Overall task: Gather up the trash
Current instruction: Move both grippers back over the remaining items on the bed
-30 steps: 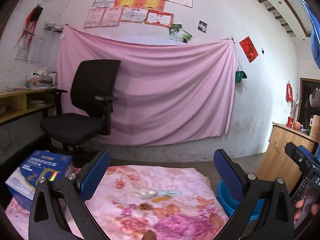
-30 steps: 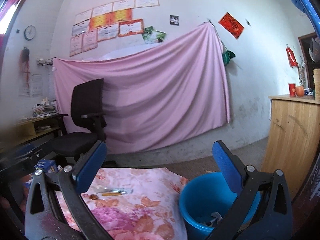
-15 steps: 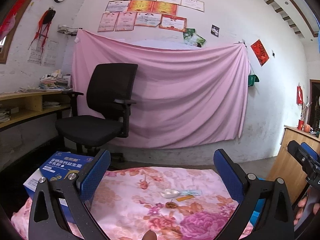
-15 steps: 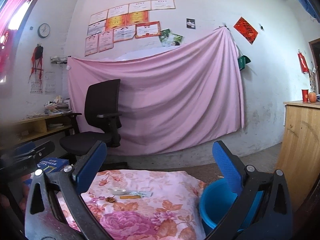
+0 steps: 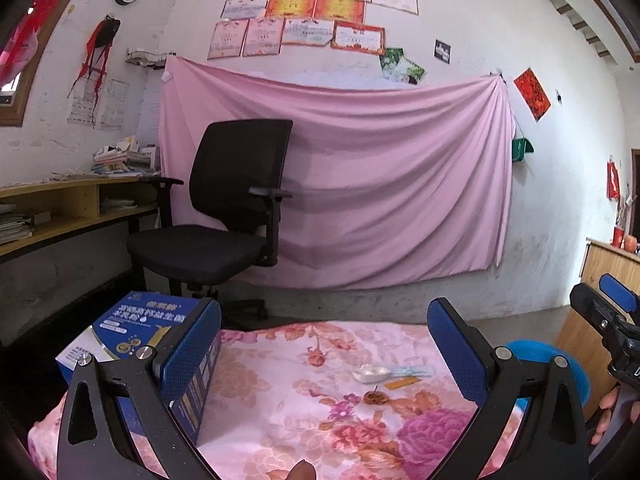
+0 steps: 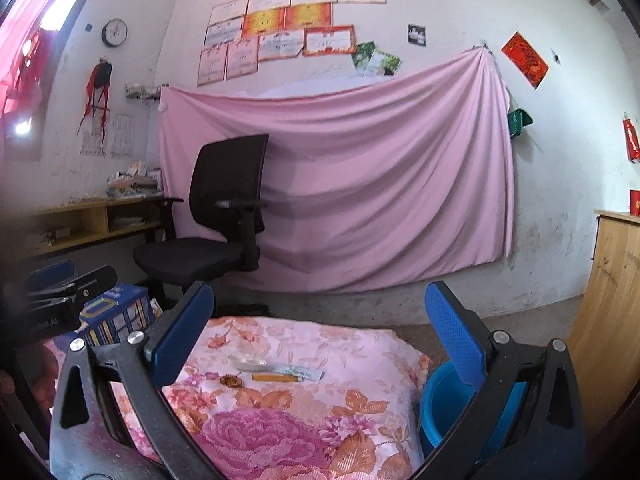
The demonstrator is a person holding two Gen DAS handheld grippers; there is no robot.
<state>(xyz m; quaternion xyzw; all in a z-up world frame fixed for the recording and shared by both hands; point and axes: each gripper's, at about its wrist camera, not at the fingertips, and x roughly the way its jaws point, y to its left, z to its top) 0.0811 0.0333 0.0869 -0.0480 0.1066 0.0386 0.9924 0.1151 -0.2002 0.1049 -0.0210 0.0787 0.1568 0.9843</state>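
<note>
Small trash lies on the pink flowered cloth (image 5: 280, 396): a white crumpled piece (image 5: 370, 373), a clear wrapper (image 5: 412, 371), a yellow strip (image 5: 402, 383) and a brown nut-like bit (image 5: 375, 398). The right wrist view shows the same white piece (image 6: 248, 361), wrapper (image 6: 300, 372), yellow strip (image 6: 274, 377) and brown bit (image 6: 231, 380). My left gripper (image 5: 324, 348) is open, held above the cloth and short of the trash. My right gripper (image 6: 318, 334) is open too, nothing between its fingers. A blue bucket (image 6: 448, 396) stands at the cloth's right edge, also in the left wrist view as blue bucket (image 5: 560, 364).
A blue carton (image 5: 132, 336) sits on the cloth's left end. Behind are a black office chair (image 5: 224, 216), a pink sheet on the wall (image 5: 360, 184), a wooden shelf desk (image 5: 60, 208) at left and a wooden cabinet (image 6: 612, 308) at right.
Both views have swung left: the trash and bucket drifted right in the left wrist view, and the bucket slid toward the right edge in the right wrist view. Both grippers stayed open.
</note>
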